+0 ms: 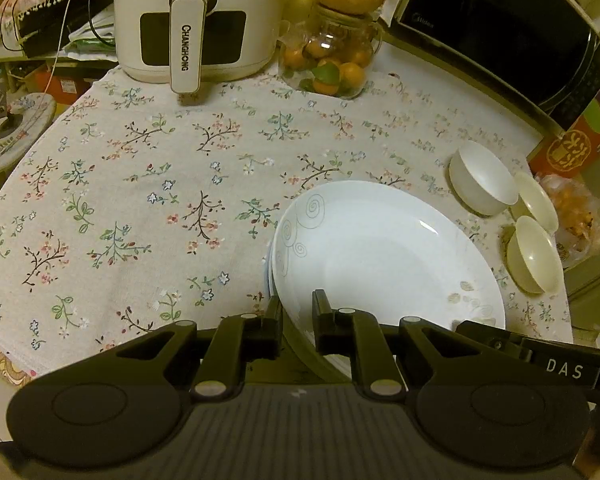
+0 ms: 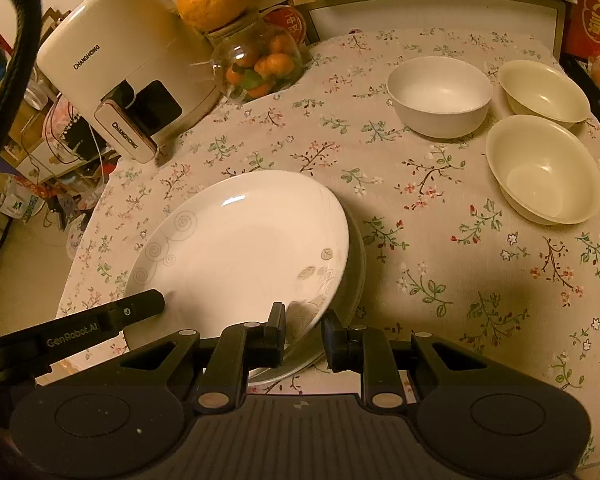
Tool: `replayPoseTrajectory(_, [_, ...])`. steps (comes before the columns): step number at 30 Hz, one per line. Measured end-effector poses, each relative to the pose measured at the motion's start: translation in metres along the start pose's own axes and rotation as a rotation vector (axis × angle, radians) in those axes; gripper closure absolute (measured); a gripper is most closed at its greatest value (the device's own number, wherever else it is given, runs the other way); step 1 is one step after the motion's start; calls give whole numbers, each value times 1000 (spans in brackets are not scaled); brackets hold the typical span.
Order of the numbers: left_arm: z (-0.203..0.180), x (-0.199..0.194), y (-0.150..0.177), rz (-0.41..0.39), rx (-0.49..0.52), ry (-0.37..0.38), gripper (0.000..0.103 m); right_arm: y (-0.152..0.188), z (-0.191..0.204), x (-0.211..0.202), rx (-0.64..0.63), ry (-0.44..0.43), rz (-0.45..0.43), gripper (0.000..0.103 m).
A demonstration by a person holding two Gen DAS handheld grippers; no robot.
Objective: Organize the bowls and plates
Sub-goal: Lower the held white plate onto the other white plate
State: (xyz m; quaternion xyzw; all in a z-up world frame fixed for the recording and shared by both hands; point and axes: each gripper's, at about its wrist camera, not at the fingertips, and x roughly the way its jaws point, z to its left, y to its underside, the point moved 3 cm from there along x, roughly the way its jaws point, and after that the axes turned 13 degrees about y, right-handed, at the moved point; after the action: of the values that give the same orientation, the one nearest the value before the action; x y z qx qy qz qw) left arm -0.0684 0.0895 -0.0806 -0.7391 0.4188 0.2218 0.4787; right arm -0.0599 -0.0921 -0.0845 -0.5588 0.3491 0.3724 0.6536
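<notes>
Left wrist view: my left gripper point(image 1: 298, 312) is pinched onto the near rim of the white plate point(image 1: 384, 256), which tops a stack on the floral tablecloth point(image 1: 140, 184). Right wrist view: my right gripper point(image 2: 303, 330) clamps the same plate's rim at 6 o'clock. A white bowl point(image 2: 440, 96) and two cream bowls point(image 2: 544, 168) point(image 2: 544, 90) sit at 1 to 2 o'clock, apart from the plate.
</notes>
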Motion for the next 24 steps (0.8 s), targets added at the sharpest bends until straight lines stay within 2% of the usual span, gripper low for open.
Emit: replayPoseTrajectory(24, [3, 7, 3, 22, 15, -46, 90, 1, 9, 9, -8, 36, 18, 82])
